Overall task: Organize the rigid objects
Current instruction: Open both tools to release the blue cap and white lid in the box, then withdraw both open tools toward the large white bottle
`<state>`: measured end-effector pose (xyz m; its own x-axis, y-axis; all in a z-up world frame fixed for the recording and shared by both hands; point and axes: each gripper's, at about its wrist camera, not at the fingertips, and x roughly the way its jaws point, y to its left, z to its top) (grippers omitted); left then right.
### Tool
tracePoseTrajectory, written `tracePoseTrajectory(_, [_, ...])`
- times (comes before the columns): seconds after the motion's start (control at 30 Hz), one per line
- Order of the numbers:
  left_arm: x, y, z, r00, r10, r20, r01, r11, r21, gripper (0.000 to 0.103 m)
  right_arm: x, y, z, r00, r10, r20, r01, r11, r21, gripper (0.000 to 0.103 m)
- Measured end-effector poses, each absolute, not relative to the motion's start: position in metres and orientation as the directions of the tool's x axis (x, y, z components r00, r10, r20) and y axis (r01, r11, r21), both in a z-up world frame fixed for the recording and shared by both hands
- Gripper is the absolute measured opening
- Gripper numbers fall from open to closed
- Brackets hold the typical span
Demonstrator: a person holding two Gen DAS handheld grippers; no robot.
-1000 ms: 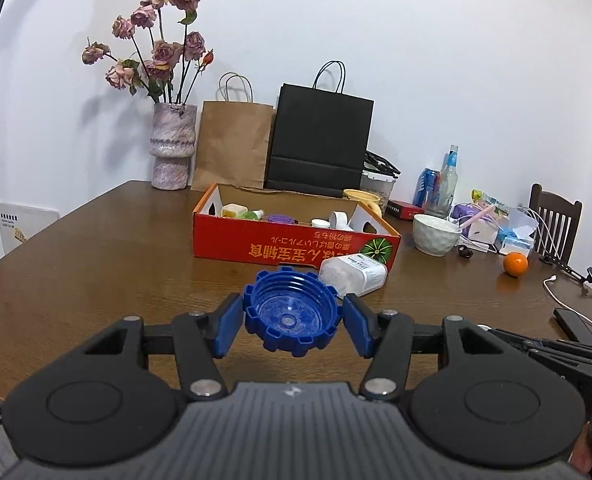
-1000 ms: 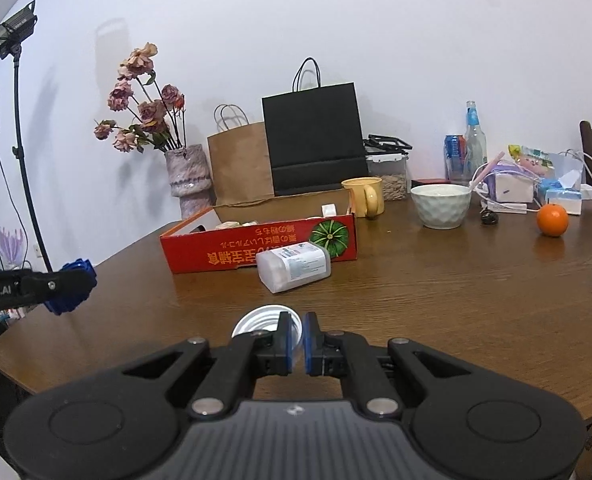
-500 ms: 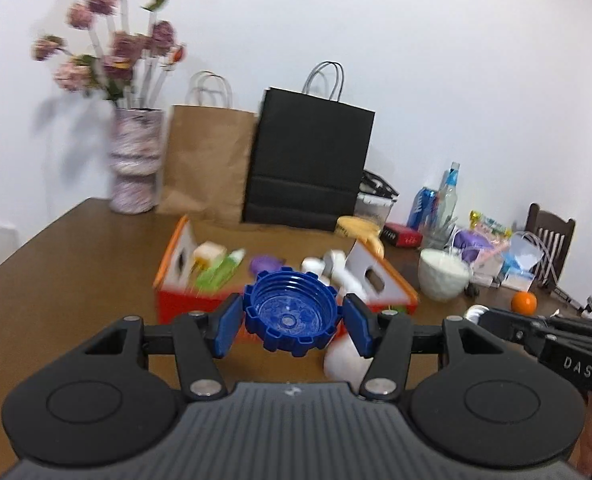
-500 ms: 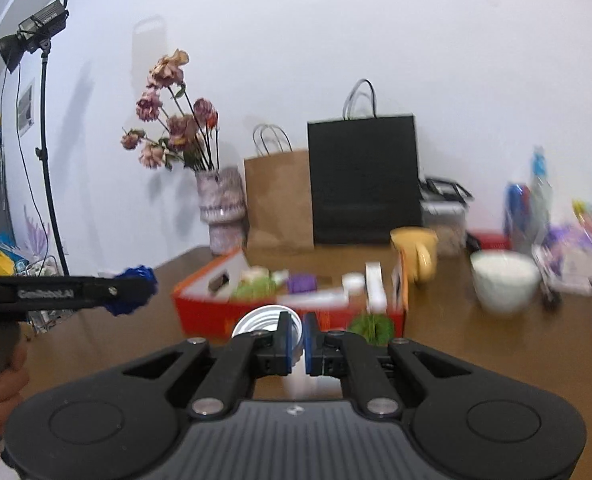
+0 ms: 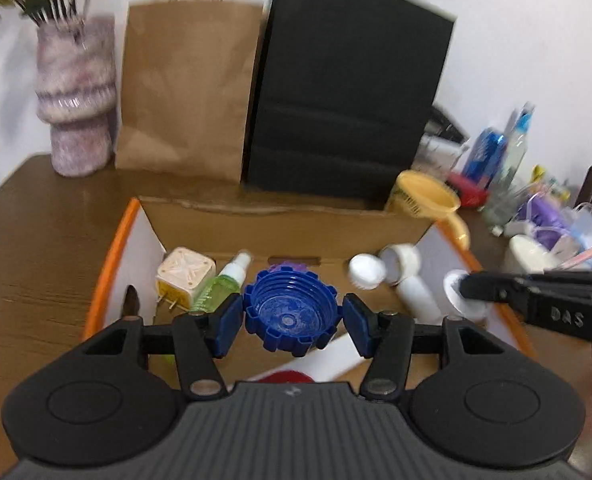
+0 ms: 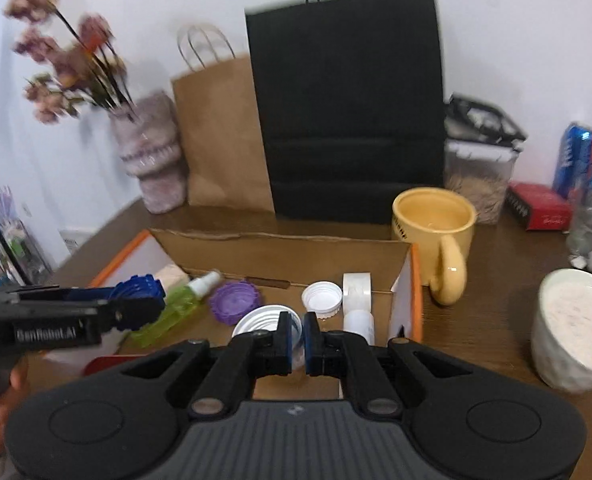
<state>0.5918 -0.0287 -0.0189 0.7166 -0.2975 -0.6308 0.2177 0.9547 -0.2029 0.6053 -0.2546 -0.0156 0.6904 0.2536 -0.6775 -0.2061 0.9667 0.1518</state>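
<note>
**Ana:** Left wrist view first: the left gripper [image 5: 292,322] is clamped on the blue cap [image 5: 291,314], one pad on each side of its ribbed rim, hollow side facing the camera. Why carry it that way?

**Ben:** My guess is that a wide, stiff cap is easiest pinched across its width, so it can't swing. Beyond the fingertips and below them sits the cardboard box [image 5: 280,220], so the cap hangs over the open box, ready to drop in.

**Ana:** What lies under it?

**Ben:** Just past the left finger are a green spray bottle [image 5: 220,284] and a cream plug adapter [image 5: 184,276]. Peeking out behind the blue cap is a purple cap [image 6: 235,302], clearer in the right wrist view. A small white cap [image 5: 365,270] and a tape roll [image 5: 401,260] lie beyond the right finger.

**Ana:** And the other hand?

**Ben:** The right gripper [image 6: 296,338] has its jaws nearly together, nipping the thin rim of a white lid [image 6: 264,324]. A thin edge only needs a narrow pinch. It too is over the box, off to the right of the left gripper.

**Ana:** So both pieces join the caps already sorted there?

**Ben:** That's how I read it. The yellow mug [image 6: 433,226] stands outside the box wall, to the right.
</note>
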Motion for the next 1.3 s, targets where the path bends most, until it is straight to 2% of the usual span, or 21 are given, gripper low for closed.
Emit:
tracePoseTrajectory(0.13, [0.613,-0.026,-0.036,0.674,-0.310,-0.671,0.193,0.950,-0.245,0.057,0.643,-0.243,-0.043,0.646,0.204,-0.736,-0.180,0.977,0.113,0.007])
tracePoseTrajectory(0.27, [0.617,-0.025,-0.042,0.687,-0.288,-0.667,0.175,0.957,-0.233,0.066,0.659,-0.243,-0.061,0.625,0.176,-0.761,-0.137,0.984,0.115,0.023])
tracePoseTrajectory(0.37, [0.617,-0.022,-0.040,0.691,-0.290,-0.663,0.173,0.956,-0.237,0.066,0.655,-0.242,-0.058,0.633,0.189,-0.751,-0.151,0.981,0.120,0.023])
tracePoseTrajectory(0.6, [0.597,-0.019,-0.011,0.722,-0.272,-0.636,0.172,0.961,-0.216,0.067,0.629,-0.245,-0.014,0.684,0.185,-0.705,-0.172,0.981,0.091,0.023])
tracePoseTrajectory(0.77, [0.557,-0.021,0.034,0.765,-0.267,-0.586,0.194,0.963,-0.187,0.074,0.586,-0.249,0.035,0.723,0.202,-0.660,-0.196,0.977,0.084,0.028])
tracePoseTrajectory(0.9, [0.512,-0.020,0.070,0.807,-0.255,-0.532,0.201,0.967,-0.159,0.082,0.541,-0.254,0.069,0.754,0.215,-0.621,-0.213,0.974,0.079,0.037])
tracePoseTrajectory(0.97, [0.479,-0.019,0.083,0.848,-0.222,-0.480,0.188,0.975,-0.120,0.083,0.511,-0.257,0.082,0.775,0.231,-0.588,-0.232,0.970,0.075,0.040])
tracePoseTrajectory(1.03, [0.448,-0.019,0.090,0.894,-0.175,-0.412,0.160,0.985,-0.072,0.084,0.478,-0.259,0.091,0.816,0.234,-0.529,-0.251,0.967,0.042,0.045])
tracePoseTrajectory(1.13, [0.392,-0.018,0.097,0.956,-0.093,-0.278,0.084,0.995,-0.044,0.088,0.426,-0.256,0.095,0.883,0.218,-0.415,-0.266,0.962,-0.061,0.045])
tracePoseTrajectory(1.3, [0.317,-0.020,0.094,0.985,-0.042,-0.169,0.041,0.999,-0.009,0.088,0.351,-0.253,0.089,0.926,0.226,-0.302,-0.270,0.956,-0.113,0.048])
